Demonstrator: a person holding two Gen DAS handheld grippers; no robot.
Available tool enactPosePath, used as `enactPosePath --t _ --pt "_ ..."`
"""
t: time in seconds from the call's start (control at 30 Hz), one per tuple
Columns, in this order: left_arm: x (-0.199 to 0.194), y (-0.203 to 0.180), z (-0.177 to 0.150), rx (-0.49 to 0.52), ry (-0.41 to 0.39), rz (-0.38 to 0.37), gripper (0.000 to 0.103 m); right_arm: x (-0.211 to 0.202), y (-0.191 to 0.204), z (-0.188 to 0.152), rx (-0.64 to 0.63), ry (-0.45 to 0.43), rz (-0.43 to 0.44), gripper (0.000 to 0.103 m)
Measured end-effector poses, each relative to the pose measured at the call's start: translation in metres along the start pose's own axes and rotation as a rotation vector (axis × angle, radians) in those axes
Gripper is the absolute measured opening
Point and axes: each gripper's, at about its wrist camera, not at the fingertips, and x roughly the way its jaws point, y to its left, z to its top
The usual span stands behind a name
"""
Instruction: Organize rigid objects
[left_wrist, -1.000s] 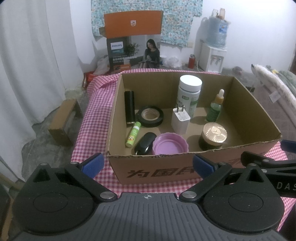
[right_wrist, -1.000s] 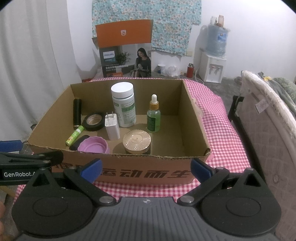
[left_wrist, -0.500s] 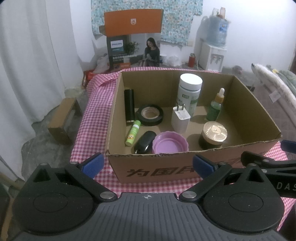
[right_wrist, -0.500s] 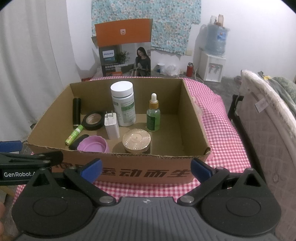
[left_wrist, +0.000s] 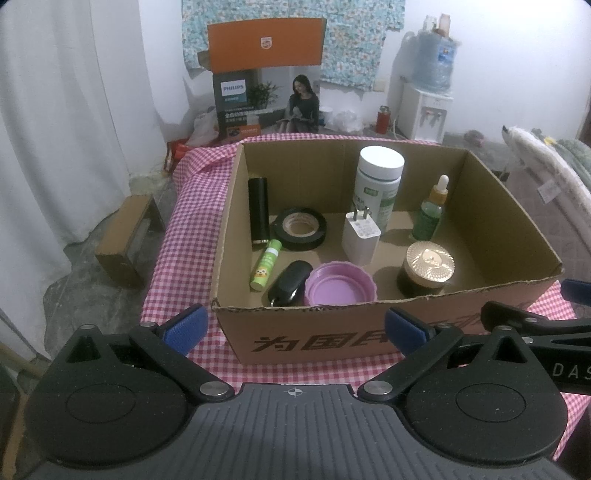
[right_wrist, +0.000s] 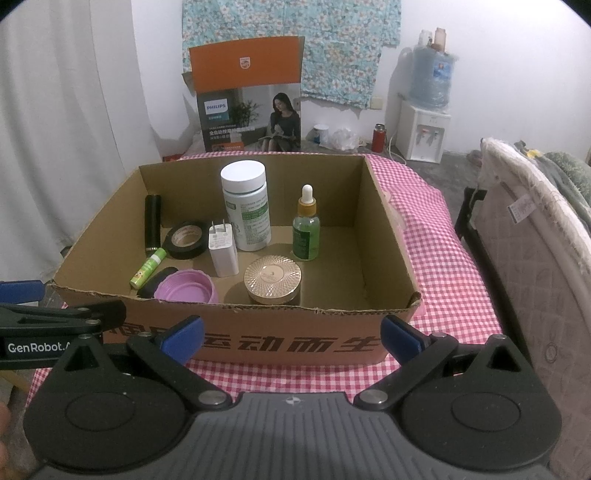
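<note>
Both grippers wait before the box

We hold the left gripper (left_wrist: 295, 326) and right gripper (right_wrist: 291, 330) spread wide and empty, near the cardboard box (right_wrist: 236, 334) on the checked cloth (right_wrist: 443, 280); white bottle (right_wrist: 246, 206), dropper bottle (right_wrist: 306, 229) and gold-lidded jar (right_wrist: 272, 278) stand inside

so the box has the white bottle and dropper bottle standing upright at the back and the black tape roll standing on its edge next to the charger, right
Not quite: the black tape roll lies flat on the floor of the box, its hole facing up, as the left wrist view shows. The white bottle and dropper bottle do stand upright at the back, and the charger is beside the roll.
</note>
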Motion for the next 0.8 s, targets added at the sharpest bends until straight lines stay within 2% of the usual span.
enactPosePath --t 0.8 --pt "0.0004 0.0003 0.0002 0.001 0.002 0.001 0.102 0.0000 -0.0016 -0.0013 0.003 0.004 0.001 0.103"
